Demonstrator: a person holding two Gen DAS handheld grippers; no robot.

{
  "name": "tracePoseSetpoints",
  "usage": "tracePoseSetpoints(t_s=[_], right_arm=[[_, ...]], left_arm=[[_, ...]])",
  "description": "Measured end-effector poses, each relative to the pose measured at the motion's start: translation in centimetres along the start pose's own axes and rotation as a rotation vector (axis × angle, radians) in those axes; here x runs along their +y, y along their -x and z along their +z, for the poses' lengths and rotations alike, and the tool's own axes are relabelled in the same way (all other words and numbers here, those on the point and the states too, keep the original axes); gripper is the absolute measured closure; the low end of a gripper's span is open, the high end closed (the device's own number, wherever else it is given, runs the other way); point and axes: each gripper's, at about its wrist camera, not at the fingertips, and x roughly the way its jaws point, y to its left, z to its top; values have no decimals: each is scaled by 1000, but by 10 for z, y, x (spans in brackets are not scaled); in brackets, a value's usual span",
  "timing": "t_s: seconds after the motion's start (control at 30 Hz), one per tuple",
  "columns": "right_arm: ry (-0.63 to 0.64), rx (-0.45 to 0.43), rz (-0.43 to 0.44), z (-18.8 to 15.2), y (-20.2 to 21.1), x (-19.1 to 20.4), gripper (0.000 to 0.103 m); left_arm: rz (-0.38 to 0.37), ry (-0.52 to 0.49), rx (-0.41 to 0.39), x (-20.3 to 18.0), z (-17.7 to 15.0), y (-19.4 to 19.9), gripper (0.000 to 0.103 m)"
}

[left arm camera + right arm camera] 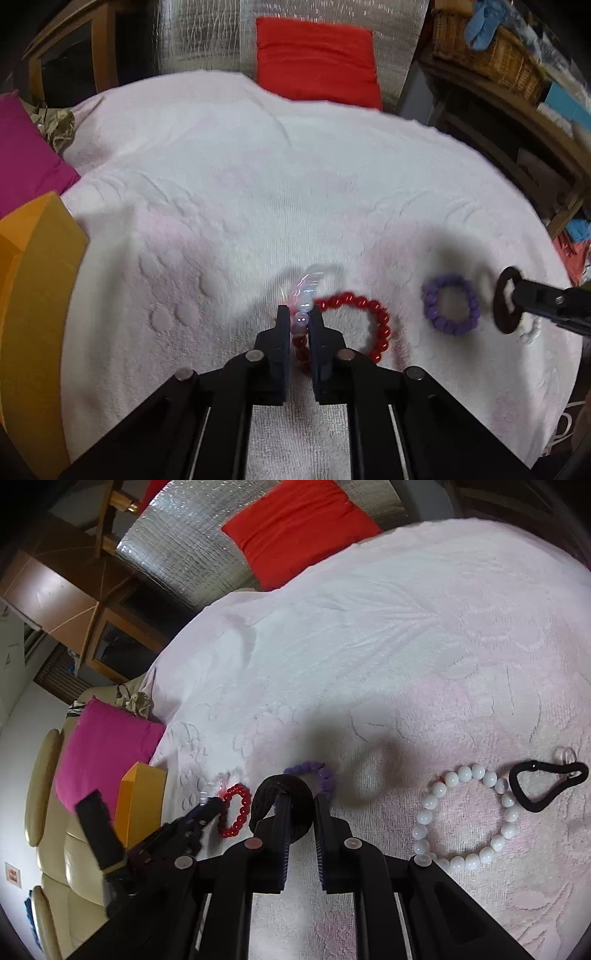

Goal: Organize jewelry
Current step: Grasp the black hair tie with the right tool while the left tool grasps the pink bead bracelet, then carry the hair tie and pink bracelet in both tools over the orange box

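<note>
left wrist view: the left gripper (300, 318) is pinched shut on a pale pink, glassy bead bracelet (308, 291), which streams up and away from the fingertips in a blur, so its shape is hard to read. right under the fingers lies the red bead bracelet (354, 325), a glossy loop flat on the pinkish-white towel (240, 184), so the left hand is clearly the nearer one to it. just right of that sits the purple bead bracelet (450, 304), a small matte ring. further right, the right gripper (517, 301) comes in carrying a dark brown ring (506, 306).

right wrist view: the right gripper (300, 797) is clamped on the dark ring (284, 805), held edge-on between the fingers. the purple bracelet (317, 771) peeks out just beyond it. off to the right lie a white bead bracelet (469, 816) and, touching its far side, a black carabiner-shaped loop (546, 782). at the left, an orange box (138, 801) waits at the towel's edge, my guess for where the pieces go.
</note>
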Motion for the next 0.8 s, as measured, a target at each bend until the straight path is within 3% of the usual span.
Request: tracePoseSetpoints(t_s=[0.37,0.8], right_arm=[[6,-42,48,-1,5,11,90],[98,-72,120,-20,-8,59,90]], left_arm=[[0,24,-54,22,-4,32,95],[-3,45,-160,23,-16,97,95]])
